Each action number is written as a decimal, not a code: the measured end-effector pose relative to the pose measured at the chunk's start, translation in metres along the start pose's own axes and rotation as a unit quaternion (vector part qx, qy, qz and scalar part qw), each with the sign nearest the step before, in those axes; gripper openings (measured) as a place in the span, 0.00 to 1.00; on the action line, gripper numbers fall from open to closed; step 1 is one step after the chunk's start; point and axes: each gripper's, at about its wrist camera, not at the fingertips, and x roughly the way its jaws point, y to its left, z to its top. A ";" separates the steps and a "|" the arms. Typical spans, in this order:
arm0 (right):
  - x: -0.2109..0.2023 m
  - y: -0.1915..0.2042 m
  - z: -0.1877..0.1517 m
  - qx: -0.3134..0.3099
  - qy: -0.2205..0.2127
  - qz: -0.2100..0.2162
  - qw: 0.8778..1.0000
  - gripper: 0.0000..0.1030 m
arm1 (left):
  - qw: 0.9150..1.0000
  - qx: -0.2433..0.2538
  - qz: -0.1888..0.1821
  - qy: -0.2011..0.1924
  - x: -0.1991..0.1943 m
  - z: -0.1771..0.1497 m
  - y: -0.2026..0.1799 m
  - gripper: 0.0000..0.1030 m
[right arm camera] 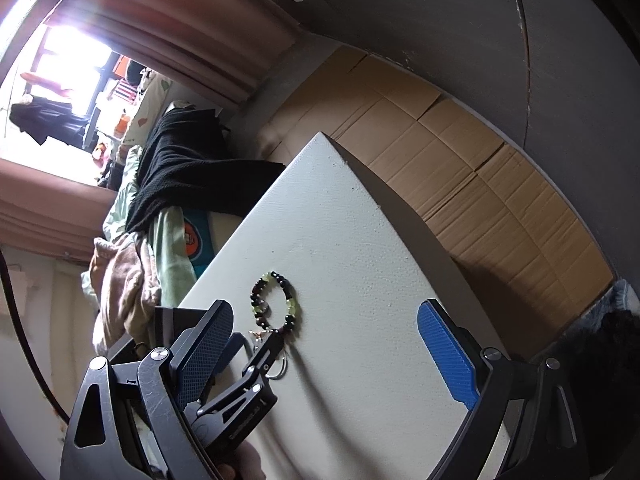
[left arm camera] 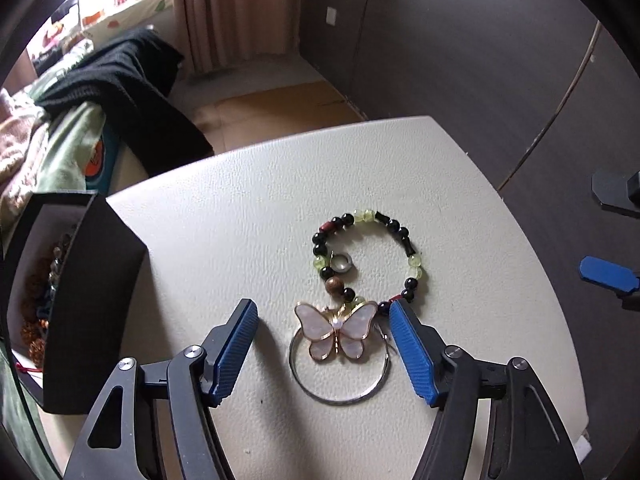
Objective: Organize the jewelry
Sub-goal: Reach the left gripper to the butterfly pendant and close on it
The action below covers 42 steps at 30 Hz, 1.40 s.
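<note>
Straddling the butterfly keyring [left arm camera: 337, 334] with the left tongs [left arm camera: 322, 320] spread wide, touching nothing; lying on the white bench [left arm camera: 200, 240] beside the beaded bracelet [left arm camera: 368, 256]. Hanging spread and empty, the right tongs [right arm camera: 325, 338], off to the side.

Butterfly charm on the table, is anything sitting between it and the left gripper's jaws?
Nothing visible. The left gripper is open, jaws either side of the butterfly charm. Its metal ring and the attached beaded bracelet lie close by.
</note>
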 end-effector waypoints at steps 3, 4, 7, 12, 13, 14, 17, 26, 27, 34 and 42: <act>0.001 0.002 -0.001 -0.002 0.001 -0.001 1.000 0.91 | 1.000 0.001 0.003 -0.008 -0.001 0.000 0.000 0.54; 0.002 0.003 -0.002 -0.004 0.002 -0.003 1.000 0.91 | 1.000 0.003 0.007 -0.009 -0.002 0.000 0.000 0.41; 0.005 0.007 -0.004 -0.012 0.006 -0.003 1.000 0.91 | 1.000 -0.005 -0.007 -0.002 -0.003 0.002 0.008 0.16; 0.013 0.017 -0.009 -0.032 0.017 -0.004 0.999 0.91 | 0.999 -0.028 -0.026 -0.001 -0.009 0.003 0.022 0.09; 0.015 0.019 -0.010 -0.034 0.019 -0.004 0.999 0.91 | 0.999 -0.033 -0.031 -0.003 -0.012 0.004 0.025 0.09; 0.016 0.020 -0.012 -0.037 0.021 -0.004 0.999 0.91 | 0.999 -0.035 -0.033 -0.007 -0.015 0.005 0.027 0.09; 0.020 0.025 -0.014 -0.043 0.026 -0.007 0.999 0.91 | 0.998 -0.042 -0.045 -0.017 -0.022 0.007 0.031 0.05; 0.021 0.027 -0.015 -0.048 0.028 -0.010 0.998 0.91 | 0.997 -0.044 -0.065 0.017 -0.024 0.005 0.035 0.13; 0.021 0.027 -0.016 -0.048 0.028 -0.010 0.998 0.91 | 0.997 -0.043 -0.060 0.019 -0.024 0.004 0.035 0.35; 0.020 0.027 -0.016 -0.048 0.026 -0.009 0.998 0.91 | 0.999 -0.025 -0.037 -0.007 -0.031 -0.002 0.029 0.70; 0.018 0.025 -0.014 -0.049 0.027 -0.009 0.998 0.91 | 0.999 0.003 -0.026 0.018 -0.013 -0.010 0.019 0.44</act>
